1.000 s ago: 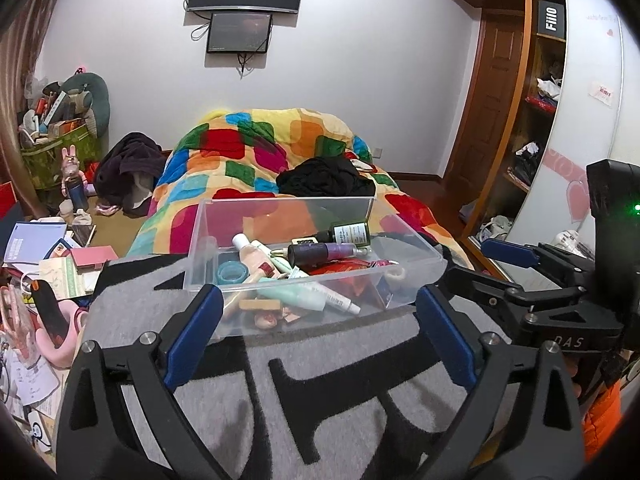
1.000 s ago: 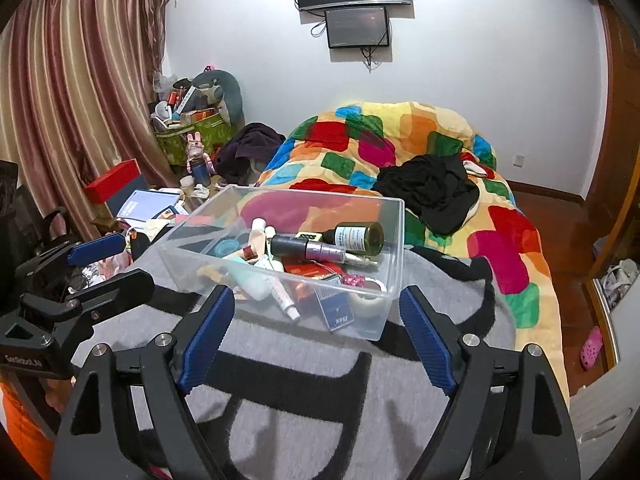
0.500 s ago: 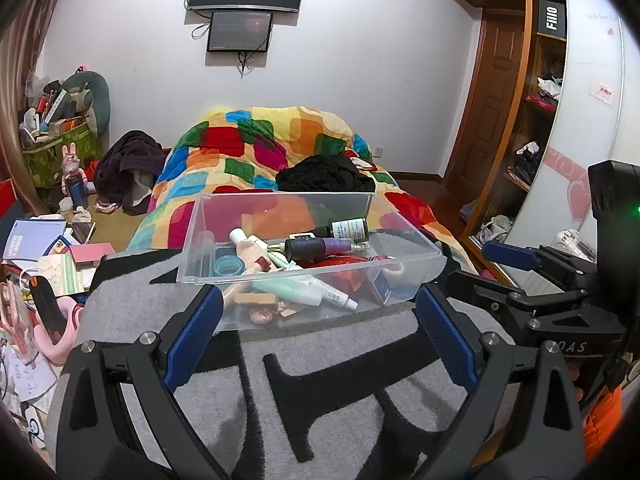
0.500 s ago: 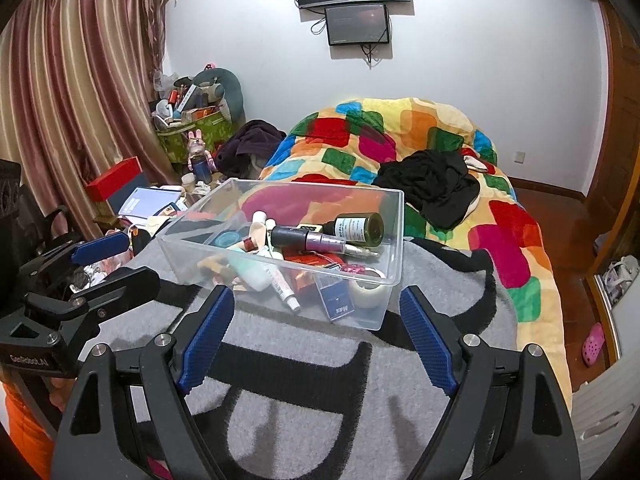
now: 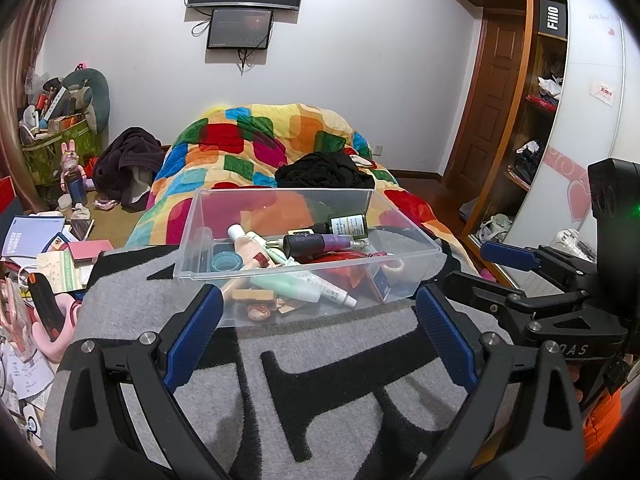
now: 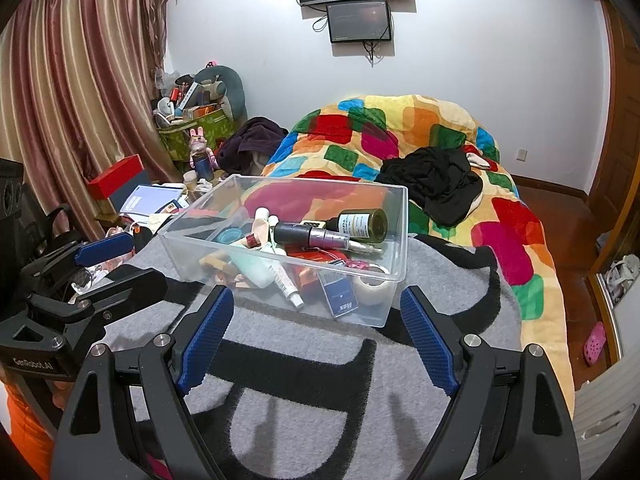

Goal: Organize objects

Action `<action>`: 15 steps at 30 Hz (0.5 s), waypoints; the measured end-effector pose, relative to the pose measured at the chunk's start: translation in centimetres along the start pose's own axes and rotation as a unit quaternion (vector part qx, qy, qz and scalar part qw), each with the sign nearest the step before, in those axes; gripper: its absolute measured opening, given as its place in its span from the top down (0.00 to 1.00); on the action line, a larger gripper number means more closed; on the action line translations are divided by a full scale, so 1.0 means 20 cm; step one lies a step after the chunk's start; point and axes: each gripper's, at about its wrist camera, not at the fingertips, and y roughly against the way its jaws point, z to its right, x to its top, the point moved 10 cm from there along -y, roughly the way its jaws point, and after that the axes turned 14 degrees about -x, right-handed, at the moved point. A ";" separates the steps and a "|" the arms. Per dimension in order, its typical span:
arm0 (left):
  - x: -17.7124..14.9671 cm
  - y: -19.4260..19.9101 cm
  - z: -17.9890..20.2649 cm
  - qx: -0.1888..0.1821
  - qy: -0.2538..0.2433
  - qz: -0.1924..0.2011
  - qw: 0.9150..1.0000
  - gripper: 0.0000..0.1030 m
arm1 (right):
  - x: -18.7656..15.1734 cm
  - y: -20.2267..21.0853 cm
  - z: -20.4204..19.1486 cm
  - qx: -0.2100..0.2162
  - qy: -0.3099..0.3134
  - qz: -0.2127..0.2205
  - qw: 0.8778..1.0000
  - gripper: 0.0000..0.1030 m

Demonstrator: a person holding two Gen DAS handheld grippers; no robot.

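clear bin (image 5: 404, 268) sits mid-blanket (image 6: 304, 392), full of bottles and tubes — a blue box (image 6: 340, 294) reads "max"; left gripper (image 5: 316, 328) and right gripper (image 6: 316, 332) gape wide, empty, short of it.

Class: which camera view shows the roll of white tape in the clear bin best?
The right wrist view: the roll of white tape sits unobstructed in the clear bin's near corner. The left wrist view shows only its top behind the blue box.

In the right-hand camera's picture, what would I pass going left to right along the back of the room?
Striped curtain → green bag stuffed with clutter → dark clothes heap → colourful patchwork quilt → black garment lying on it → wooden door.
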 end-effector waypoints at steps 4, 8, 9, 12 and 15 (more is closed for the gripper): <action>0.00 0.00 0.00 -0.001 0.000 0.000 1.000 0.05 | 0.00 0.00 0.00 0.000 0.000 0.000 1.000 0.19; -0.01 0.00 0.01 -0.001 -0.003 0.000 1.000 0.05 | 0.00 0.00 0.00 0.000 0.000 -0.001 1.000 0.19; -0.01 -0.01 0.01 -0.002 -0.004 -0.001 1.000 0.05 | 0.00 0.00 0.00 0.001 0.000 -0.001 1.000 0.19; -0.01 -0.01 0.01 -0.001 -0.004 -0.002 1.000 0.05 | 0.00 0.00 0.00 0.000 0.000 -0.001 1.000 0.18; -0.01 -0.01 0.01 0.000 -0.005 -0.002 1.000 0.05 | 0.00 0.00 0.00 0.001 -0.001 -0.001 1.000 0.18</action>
